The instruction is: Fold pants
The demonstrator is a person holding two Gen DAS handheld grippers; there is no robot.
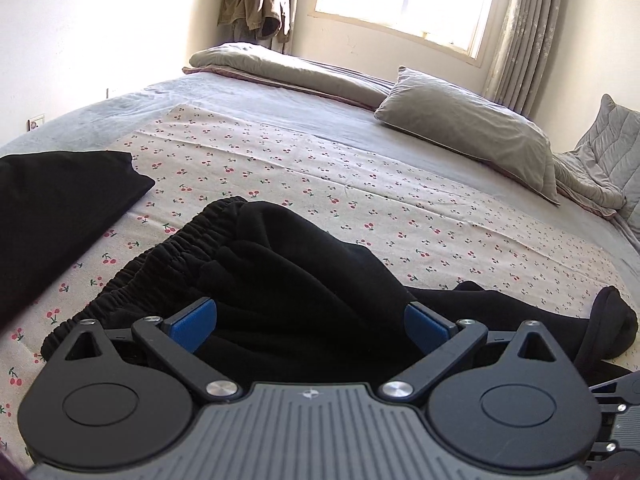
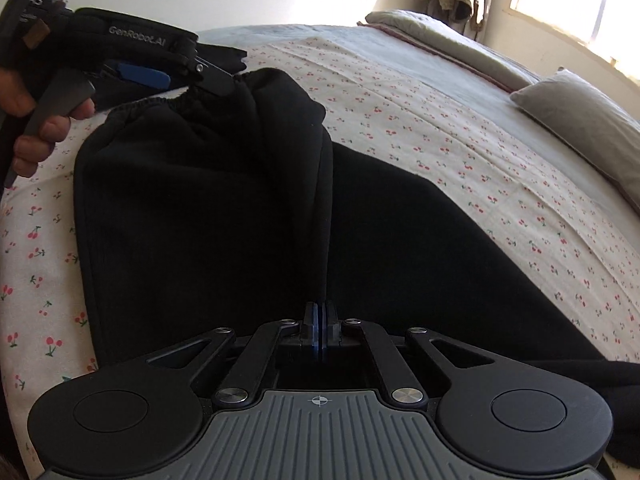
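Black fleece pants with an elastic waistband [image 2: 192,208] lie bunched on the cherry-print cotton sheet [image 2: 460,148]. At the sheet's left, left gripper [image 1: 310,322] hangs over the waistband, blue pads wide apart, gripping nothing. Right of it, right gripper [image 2: 320,330] is pinched together on a pants fold.

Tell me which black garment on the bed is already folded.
The flat black piece lying apart at the far left. The pants under the left gripper are bunched, elastic waistband showing.
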